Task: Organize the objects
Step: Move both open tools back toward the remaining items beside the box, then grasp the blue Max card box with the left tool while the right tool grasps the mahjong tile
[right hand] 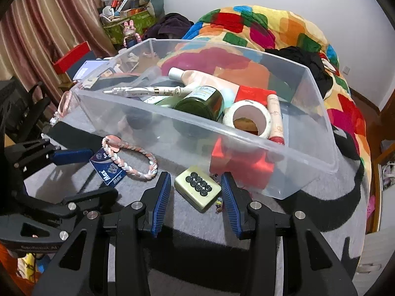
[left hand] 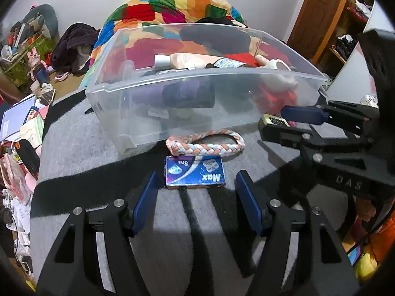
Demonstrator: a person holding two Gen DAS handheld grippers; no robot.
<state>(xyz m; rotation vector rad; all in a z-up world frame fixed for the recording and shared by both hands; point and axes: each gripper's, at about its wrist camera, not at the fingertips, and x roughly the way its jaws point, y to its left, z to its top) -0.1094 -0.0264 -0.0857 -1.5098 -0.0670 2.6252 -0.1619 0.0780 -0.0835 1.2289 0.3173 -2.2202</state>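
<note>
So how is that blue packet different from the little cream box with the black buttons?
The blue packet is flat, shiny and printed with "Max"; the cream box is thicker, plain, with black round buttons on top. The blue packet touches the braided band; the cream box lies apart from it. Both rest on the grey cloth, outside the clear bin.

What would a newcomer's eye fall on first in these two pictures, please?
Probably the clear plastic bin in the middle of the grey surface, filled with bottles, a tape roll and red items, with a bright patchwork blanket heaped behind it. In front of the bin lie a braided band, a blue box before the left gripper, and a cream keypad lock between the right gripper's open jaws.
</note>
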